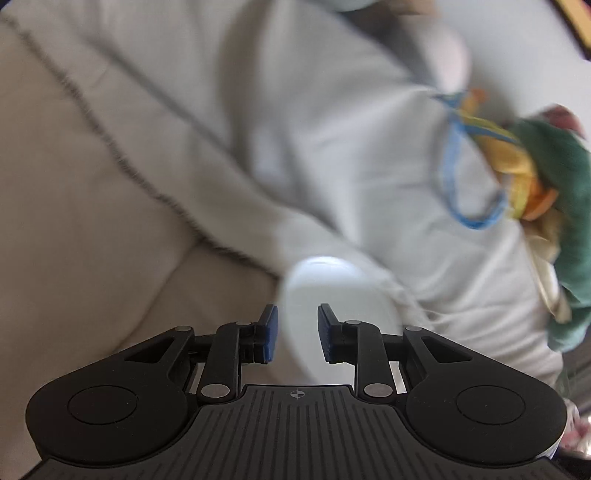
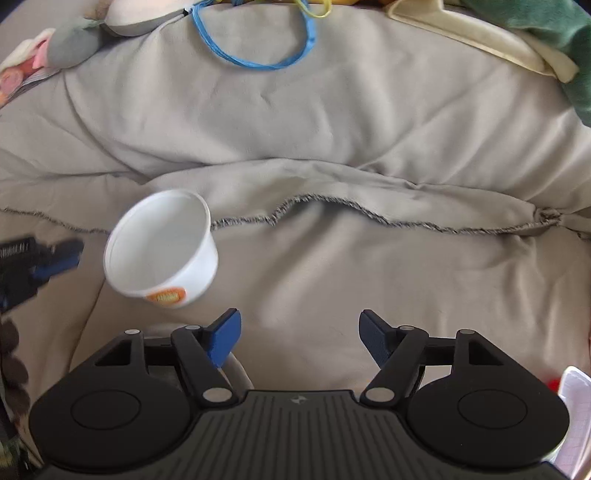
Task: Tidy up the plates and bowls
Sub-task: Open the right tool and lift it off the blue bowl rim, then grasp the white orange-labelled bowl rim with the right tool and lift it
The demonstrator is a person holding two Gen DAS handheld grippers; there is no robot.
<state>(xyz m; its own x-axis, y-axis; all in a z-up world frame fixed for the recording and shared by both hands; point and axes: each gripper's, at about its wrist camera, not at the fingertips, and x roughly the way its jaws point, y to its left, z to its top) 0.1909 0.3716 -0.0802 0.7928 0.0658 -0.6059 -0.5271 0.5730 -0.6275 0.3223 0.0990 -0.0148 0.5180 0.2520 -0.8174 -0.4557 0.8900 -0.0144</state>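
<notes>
A white paper bowl with an orange label lies tilted, blurred, over the beige sheet, its mouth facing left toward my left gripper, which is apart from it at the left edge. In the left wrist view the same bowl shows blurred just beyond my left gripper, whose blue-padded jaws stand apart and empty. My right gripper is wide open and empty, below and right of the bowl. A curved white rim peeks out under its left finger.
A rumpled beige sheet with a frayed hem covers the surface. A blue cord loop, a green cloth and soft toys lie at the far edge. A white packet sits at the lower right.
</notes>
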